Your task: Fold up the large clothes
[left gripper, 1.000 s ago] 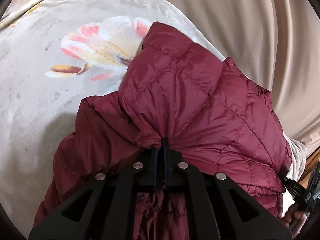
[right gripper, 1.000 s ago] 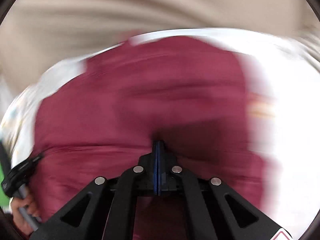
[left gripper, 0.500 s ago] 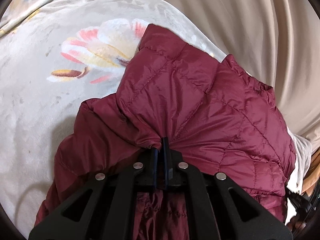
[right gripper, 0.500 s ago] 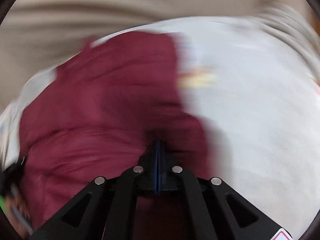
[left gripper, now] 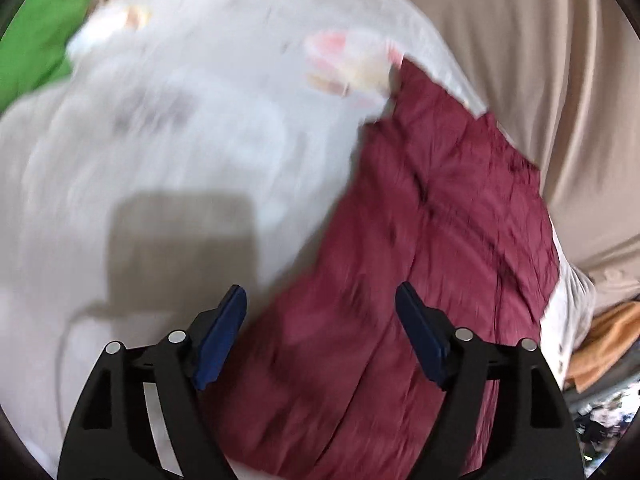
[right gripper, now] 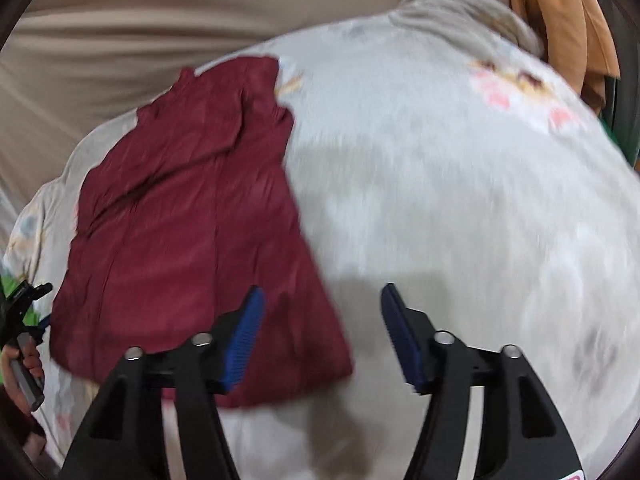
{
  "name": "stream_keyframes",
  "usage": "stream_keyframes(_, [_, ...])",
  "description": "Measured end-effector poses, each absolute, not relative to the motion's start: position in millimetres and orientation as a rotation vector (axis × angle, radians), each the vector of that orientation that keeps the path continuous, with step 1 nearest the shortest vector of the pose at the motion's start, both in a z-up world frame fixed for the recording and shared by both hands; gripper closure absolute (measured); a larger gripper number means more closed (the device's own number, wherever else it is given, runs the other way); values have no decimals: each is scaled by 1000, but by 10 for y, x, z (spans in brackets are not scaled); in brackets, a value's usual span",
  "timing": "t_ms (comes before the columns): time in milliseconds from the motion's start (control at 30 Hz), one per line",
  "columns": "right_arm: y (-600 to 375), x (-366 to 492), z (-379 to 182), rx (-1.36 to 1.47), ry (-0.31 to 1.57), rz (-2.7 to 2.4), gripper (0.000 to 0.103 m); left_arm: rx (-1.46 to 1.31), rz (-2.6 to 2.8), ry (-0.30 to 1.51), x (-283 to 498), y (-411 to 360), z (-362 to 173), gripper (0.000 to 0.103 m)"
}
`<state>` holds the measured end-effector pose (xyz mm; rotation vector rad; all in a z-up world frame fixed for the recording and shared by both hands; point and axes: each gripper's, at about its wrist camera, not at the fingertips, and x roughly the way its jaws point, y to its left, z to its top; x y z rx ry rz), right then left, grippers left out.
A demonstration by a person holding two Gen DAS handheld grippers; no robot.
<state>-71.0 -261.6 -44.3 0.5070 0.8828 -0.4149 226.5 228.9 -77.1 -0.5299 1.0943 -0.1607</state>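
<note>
The maroon puffer jacket point(left gripper: 432, 248) lies folded into a long strip on the pale floral blanket point(left gripper: 180, 140), close to the blanket's far edge where the beige curtain point(left gripper: 540, 60) hangs. From the left wrist view the strip runs from near the camera up and away toward a pink flower print, its long axis leaning slightly right; the right wrist view shows the same jacket point(right gripper: 192, 216) at the left, its narrow end pointing up toward the curtain. Only the left view catches a green cloth point(left gripper: 36, 36) at the upper left. The right view alone shows the person's hand point(right gripper: 22, 364) on the other tool's handle at the far left (both views are motion-blurred). The left gripper point(left gripper: 320, 336) is spread wide with nothing between its blue pads, hovering over the jacket's near end. The right gripper point(right gripper: 322, 334) is likewise spread wide and holds nothing, straddling the jacket's right edge and bare blanket.
</note>
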Motion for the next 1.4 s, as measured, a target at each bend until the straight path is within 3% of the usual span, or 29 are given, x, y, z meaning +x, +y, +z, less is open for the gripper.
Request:
stream_keyframes(67, [-2585,-717,-581,569,913,-403,38,-491,-177,1113,2146,2274,-809,44])
stream_keyframes(133, [-2618,-711,-713,667,935,-369,65,-390,-177,1124,2062,2183,-810,79])
stream_keyframes(167, [-2616,-734,-730,689,938,-357,87,-371,-184,1120,2029,2171,-794,87])
stream_keyframes(200, [-2619,-753,-709,710,926,-351,96,-370,-188,1118,1994,2185,-769,93])
stream_keyframes(233, [-2607,-802,-660,714,912,-350,97,-377,-194,1116,1943,2205,-706,95])
stream_keyframes(367, [-2496,-1081,-409,684,889,-322,99,-315,-227,1110,1643,2269,-491,97])
stream_keyframes(533, [-2251,-1764,-411,650,1018,-315,99,-248,-238,1194,906,2487,-466,96])
stream_keyframes(667, [-2117,-2190,-600,640,1169,-356,91,-279,-181,1273,385,2788,-586,89])
stream_keyframes(767, [-2196,-2199,-322,621,1097,-440,88,-348,-100,1176,321,3036,-258,90])
stream_keyframes(867, [-2284,-1908,98,570,940,-471,87,-325,-120,1016,608,3010,222,77])
stream_keyframes(1000, [-2190,-941,390,584,806,-287,87,-267,-215,910,1282,2576,455,75])
stream_keyframes(1133, [-1709,80,224,483,812,-93,88,-228,-265,903,1970,1913,218,75])
stream_keyframes(1267, [-1465,849,-198,434,896,-27,92,-216,-226,994,2418,1543,-362,75])
stream_keyframes(1333, [-1596,1003,-464,407,957,-103,95,-176,-183,1042,2520,1551,-684,79])
stream_keyframes(1367, [-1728,1013,-561,416,971,-133,103,-174,-185,1046,2535,1597,-778,83])
stream_keyframes(1400, [-1943,934,-630,471,967,-164,103,-178,-193,1038,2541,1653,-826,94])
